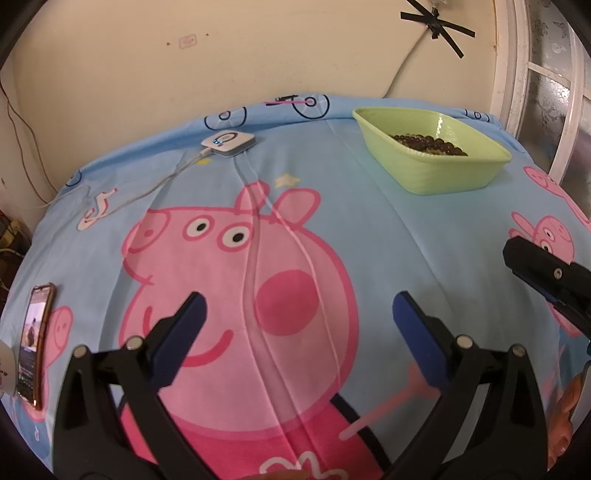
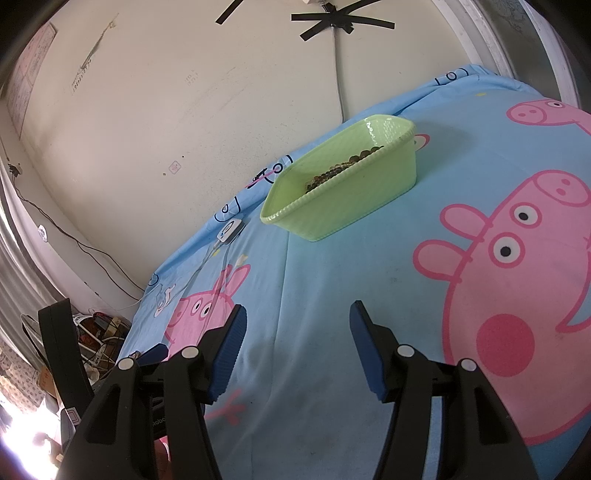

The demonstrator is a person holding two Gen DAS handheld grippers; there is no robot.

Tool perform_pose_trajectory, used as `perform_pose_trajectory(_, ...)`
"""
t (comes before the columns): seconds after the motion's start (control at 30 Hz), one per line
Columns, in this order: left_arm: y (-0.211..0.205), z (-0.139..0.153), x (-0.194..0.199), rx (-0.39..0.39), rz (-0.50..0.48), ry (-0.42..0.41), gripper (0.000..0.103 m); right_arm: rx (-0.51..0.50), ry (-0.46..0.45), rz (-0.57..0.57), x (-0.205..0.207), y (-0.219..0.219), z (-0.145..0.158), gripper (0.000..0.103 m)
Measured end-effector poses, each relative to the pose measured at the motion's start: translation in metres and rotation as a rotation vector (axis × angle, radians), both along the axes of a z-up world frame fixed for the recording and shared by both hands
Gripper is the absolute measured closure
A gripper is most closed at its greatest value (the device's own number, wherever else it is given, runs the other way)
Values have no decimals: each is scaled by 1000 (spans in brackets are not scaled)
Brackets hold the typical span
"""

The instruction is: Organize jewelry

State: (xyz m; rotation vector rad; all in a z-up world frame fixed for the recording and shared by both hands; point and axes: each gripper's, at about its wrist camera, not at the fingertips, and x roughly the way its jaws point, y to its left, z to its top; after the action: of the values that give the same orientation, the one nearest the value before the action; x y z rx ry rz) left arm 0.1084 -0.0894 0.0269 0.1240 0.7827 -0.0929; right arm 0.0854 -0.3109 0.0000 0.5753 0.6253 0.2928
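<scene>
Right wrist view: my right hand-held gripper [image 2: 297, 325] gapes empty, like my left hand-held gripper [image 1: 299, 310]. The beads [image 2: 341, 165] lie in the green tray [image 2: 332, 206] ahead; a careless nudge could tip it.

Cream plaster wall [image 1: 110, 74] at twelve o'clock, bearing crossed black tape strips [image 1: 437, 26]; white-framed window [image 1: 546, 92] at two o'clock; blue cartoon-pig bedsheet [image 1: 406, 240] spread below.
</scene>
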Motion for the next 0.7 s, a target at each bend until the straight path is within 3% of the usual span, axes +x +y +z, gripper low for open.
perform_pose_trajectory(0.7, -2, 2, -4, -21, -20, -21, 6, 0, -1, 0, 0, 0, 0, 69)
